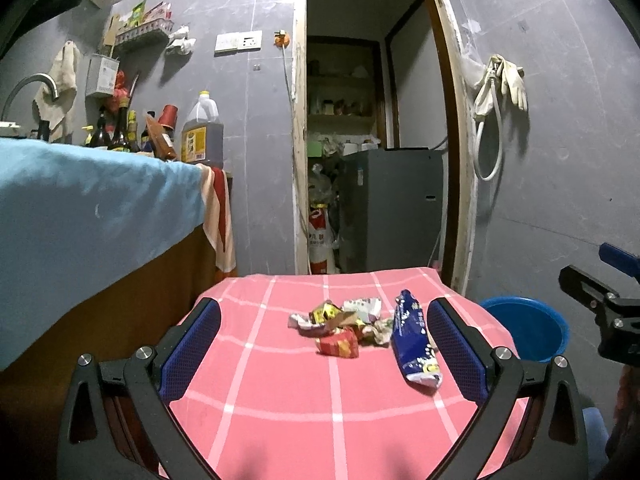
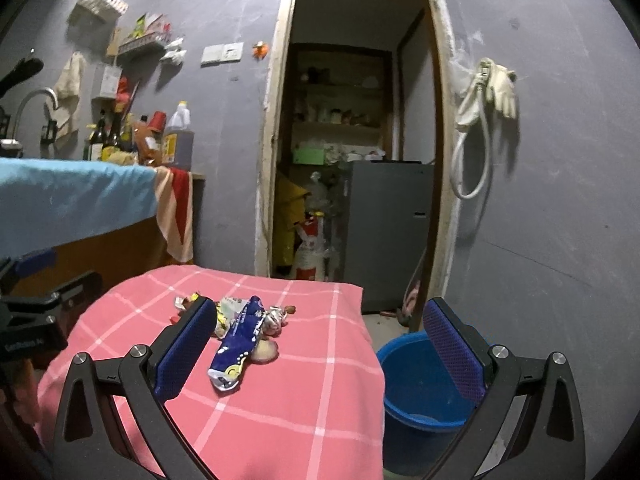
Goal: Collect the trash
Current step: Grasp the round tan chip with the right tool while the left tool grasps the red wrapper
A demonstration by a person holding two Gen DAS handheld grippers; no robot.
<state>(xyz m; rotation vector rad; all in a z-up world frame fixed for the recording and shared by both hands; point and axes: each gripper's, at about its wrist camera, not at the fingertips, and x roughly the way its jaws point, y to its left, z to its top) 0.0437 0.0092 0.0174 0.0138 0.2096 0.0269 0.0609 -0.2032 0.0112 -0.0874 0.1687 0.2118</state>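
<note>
Scene: a small tabletop (image 1: pixel 280 392) under a pink checked cloth, in a grey-walled kitchen with an open doorway behind.
Trash: a heap of crumpled wrappers (image 1: pixel 340 326) near the middle of the cloth, with a long blue packet (image 1: pixel 414 344) lying flat just beside them on the right, touching the heap.
Bucket: a blue bucket (image 2: pixel 420 384) stands on the floor just off the tabletop's right edge, lower than the cloth; it looks empty.
Left gripper (image 1: pixel 324 340): spread wide, holding nothing, aimed at the heap from the near side, not touching it.
Right gripper (image 2: pixel 320 344): also wide and empty, set further right, straddling the tabletop's right edge and the bucket.
Stage: my guess is nothing is collected yet.
Risk: the wrappers are light and loose; a pinch on the heap may lift only one piece and scatter the rest, or snag the cloth and drag it.
Risk at the drop: letting go short of the bucket would put trash on the floor.
Only the left view shows: a red wrapper (image 1: pixel 338 343) at the heap's front.
Only the right view shows: the bucket's inside and floor beside it.
</note>
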